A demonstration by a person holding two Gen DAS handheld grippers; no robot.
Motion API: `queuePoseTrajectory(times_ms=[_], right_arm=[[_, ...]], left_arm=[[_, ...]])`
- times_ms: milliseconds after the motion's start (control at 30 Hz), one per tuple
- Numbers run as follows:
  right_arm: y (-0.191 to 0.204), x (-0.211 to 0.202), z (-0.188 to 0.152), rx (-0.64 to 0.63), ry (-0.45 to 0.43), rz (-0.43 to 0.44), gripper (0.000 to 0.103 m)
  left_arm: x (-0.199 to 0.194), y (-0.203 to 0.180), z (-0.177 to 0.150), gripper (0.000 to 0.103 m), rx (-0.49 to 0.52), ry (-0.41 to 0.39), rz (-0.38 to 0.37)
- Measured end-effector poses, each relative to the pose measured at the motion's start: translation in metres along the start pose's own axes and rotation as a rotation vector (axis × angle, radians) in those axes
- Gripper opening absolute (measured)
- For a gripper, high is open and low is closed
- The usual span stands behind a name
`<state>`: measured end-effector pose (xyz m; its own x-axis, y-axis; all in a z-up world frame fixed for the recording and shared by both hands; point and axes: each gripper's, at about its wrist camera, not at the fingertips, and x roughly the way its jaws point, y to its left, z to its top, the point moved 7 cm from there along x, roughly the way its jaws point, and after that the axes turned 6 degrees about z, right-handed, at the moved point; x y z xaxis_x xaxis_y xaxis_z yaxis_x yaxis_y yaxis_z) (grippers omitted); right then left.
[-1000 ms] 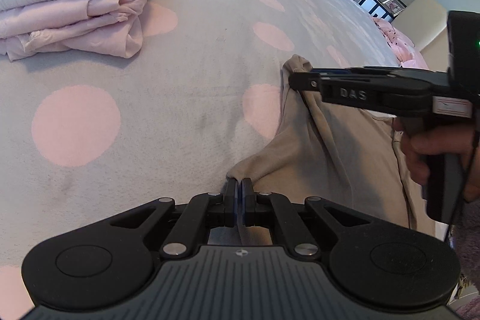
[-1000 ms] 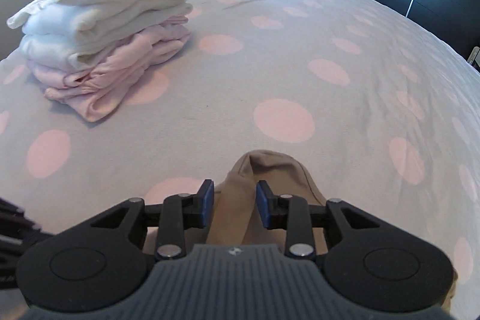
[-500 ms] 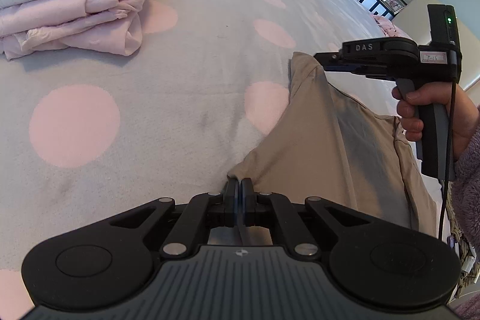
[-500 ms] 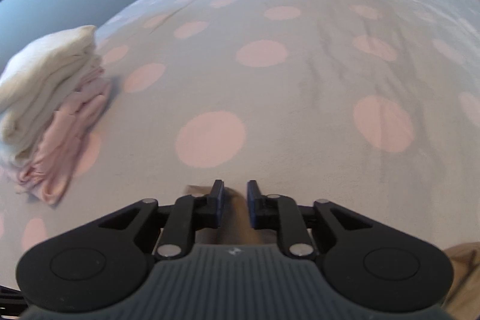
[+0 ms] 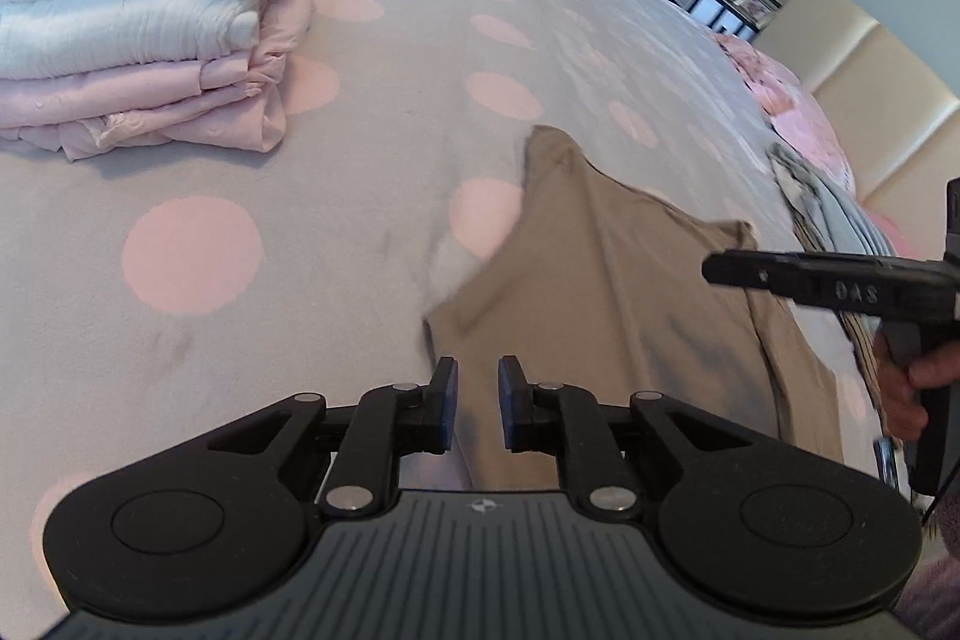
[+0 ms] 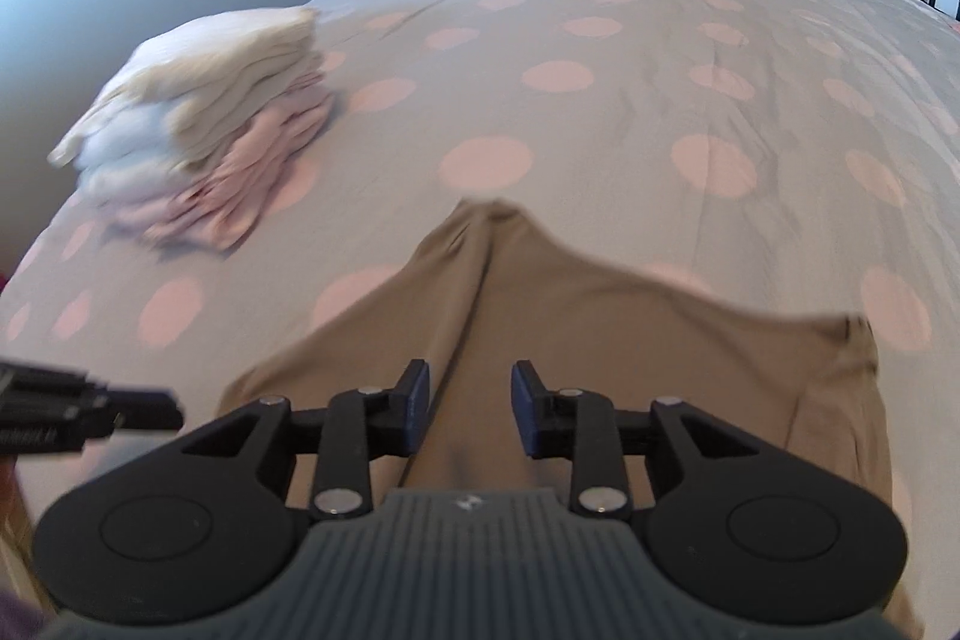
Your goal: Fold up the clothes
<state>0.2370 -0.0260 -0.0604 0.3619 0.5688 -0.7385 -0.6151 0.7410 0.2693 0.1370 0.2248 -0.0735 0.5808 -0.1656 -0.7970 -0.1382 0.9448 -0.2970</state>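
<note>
Currently, your left gripper stands with its jaws apart and nothing between them, poised over the near edge of the tan garment. Your right gripper is likewise parted and empty, above the same cloth.

The tan garment lies loose on the dotted bedspread, one corner pointing away from you, a crease running along its middle, the right-hand edge curled. It is not squared.

Risks, in my judgement:
- Closing on one layer only drags the top ply and skews the fold.
- Pinching too deep catches the bedspread with the cloth.
- Uneven pulls from the two sides set the crease in permanently.
- A wide sweep to the left may topple the folded stack, which sits well apart but leans unevenly.
- The unsorted clothes just beside the garment's right edge may snag.
</note>
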Motion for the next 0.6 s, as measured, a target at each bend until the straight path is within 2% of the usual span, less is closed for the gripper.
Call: queuePoseTrajectory(times_ms=[233,400,567,600], right_arm=[[0.043,-0.067,-0.090,0.009,0.025,0.042,0.034],[0.065,-0.092,-0.148,0.064,0.044,0.057,0.034],[0.074,-0.105,-0.204,0.119,0.093,0.058,0.034],[0.077,-0.107,-0.214,0.121,0.109,0.062,0.034]], left_arm=[[-0.046,-0.031,-0.069,0.011,0.121,0.079,-0.020],[-0.071,-0.055,-0.118,0.014,0.184,0.151,-0.037],[-0.081,-0.073,-0.173,0.040,0.230,0.243,-0.009],[-0.081,-0.076,-0.184,0.040,0.242,0.267,-0.005]])
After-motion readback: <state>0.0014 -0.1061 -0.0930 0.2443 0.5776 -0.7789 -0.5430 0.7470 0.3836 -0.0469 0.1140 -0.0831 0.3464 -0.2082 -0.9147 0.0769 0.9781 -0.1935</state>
